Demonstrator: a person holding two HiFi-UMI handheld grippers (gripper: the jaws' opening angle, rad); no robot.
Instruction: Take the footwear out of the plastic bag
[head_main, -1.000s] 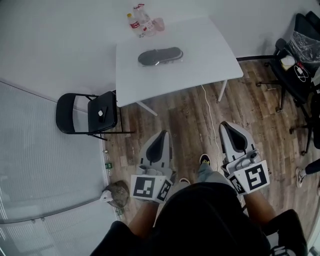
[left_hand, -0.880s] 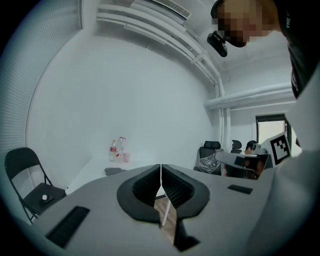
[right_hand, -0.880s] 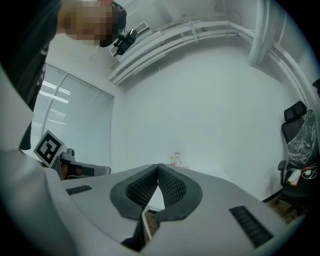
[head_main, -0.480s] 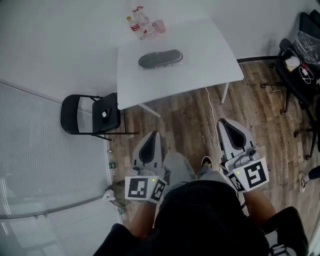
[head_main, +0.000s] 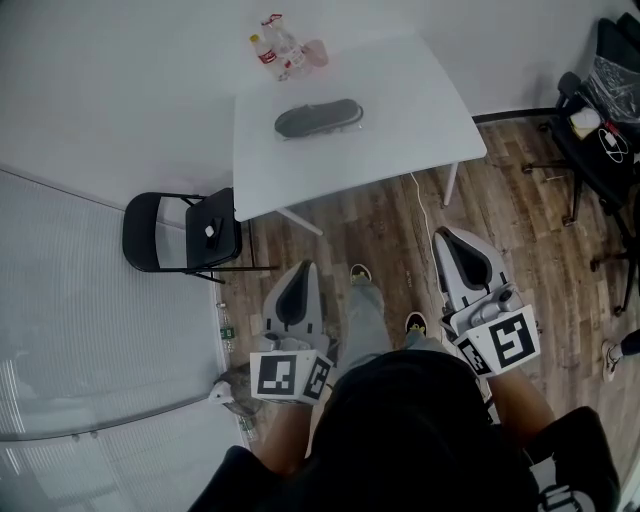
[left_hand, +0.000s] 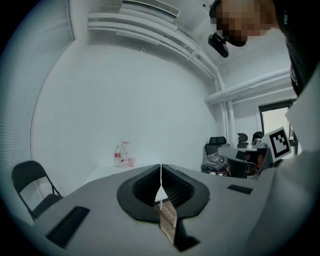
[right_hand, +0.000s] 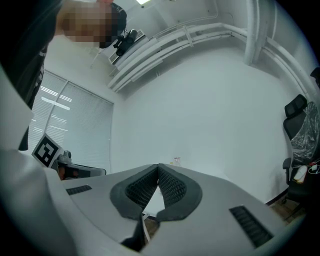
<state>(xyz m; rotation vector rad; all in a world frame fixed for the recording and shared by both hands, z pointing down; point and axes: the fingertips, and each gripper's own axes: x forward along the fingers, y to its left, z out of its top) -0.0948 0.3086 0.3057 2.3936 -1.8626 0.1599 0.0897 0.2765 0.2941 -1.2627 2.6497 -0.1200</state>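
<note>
Honestly, with my left gripper (left_hand: 161, 169) and right gripper (right_hand: 158, 169) both empty, jaws pressed together, and the footwear (head_main: 318, 117) in its plastic bag (head_main: 352, 112) on the counter (head_main: 410, 100) at upper middle, well apart, I could easily pinch only slick plastic and shove it into the bottles (head_main: 280, 45).

Both grippers held level at waist height, pointing forward.
Left gripper (head_main: 297, 298) and right gripper (head_main: 461, 258): jaws together, nothing between them.
</note>
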